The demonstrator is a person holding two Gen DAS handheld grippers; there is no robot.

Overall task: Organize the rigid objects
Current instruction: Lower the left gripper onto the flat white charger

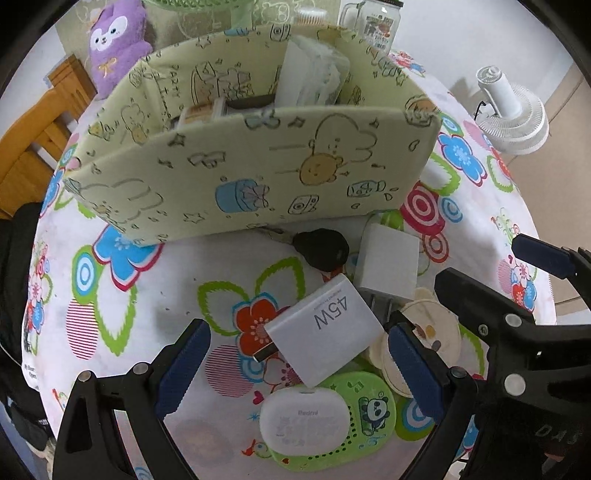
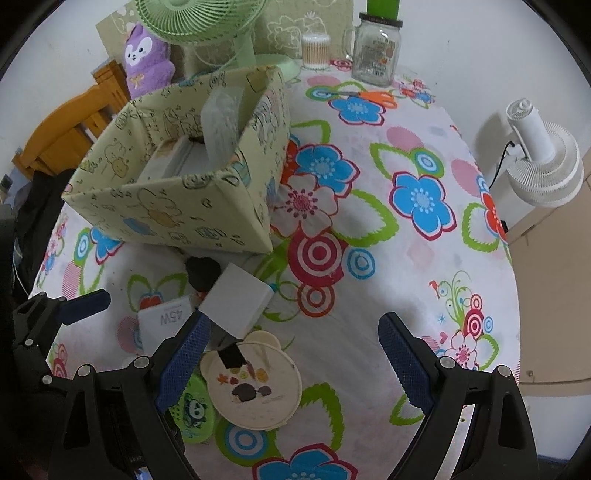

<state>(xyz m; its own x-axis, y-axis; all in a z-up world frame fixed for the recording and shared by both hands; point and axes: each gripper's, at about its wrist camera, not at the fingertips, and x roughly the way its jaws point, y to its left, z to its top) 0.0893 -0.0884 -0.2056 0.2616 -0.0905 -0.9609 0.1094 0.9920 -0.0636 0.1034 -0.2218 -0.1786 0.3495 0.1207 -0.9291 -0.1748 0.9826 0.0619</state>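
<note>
Both tongs stand wide and hold nothing. The left tongs [image 1: 299, 365] straddle the 45W charger [image 1: 325, 328], which lies on the desk [image 1: 177, 280] at six o'clock from the box [image 1: 240, 177], probably lining up a grasp. The right tongs [image 2: 291, 363] hover over the round case [image 2: 255, 387]. Only the left view shows the white earbud case [image 1: 304, 424] on the green panda case [image 1: 365, 410]; only the right shows open desk at three o'clock.

Upper left, a purple plush toy [image 2: 147, 59] sits beside a green fan [image 2: 207, 26]. Top centre there's a glass jar [image 2: 375, 51] on the floral-clothed bench [image 2: 388, 288], and a white fan [image 2: 543, 162] stands off the right edge.
</note>
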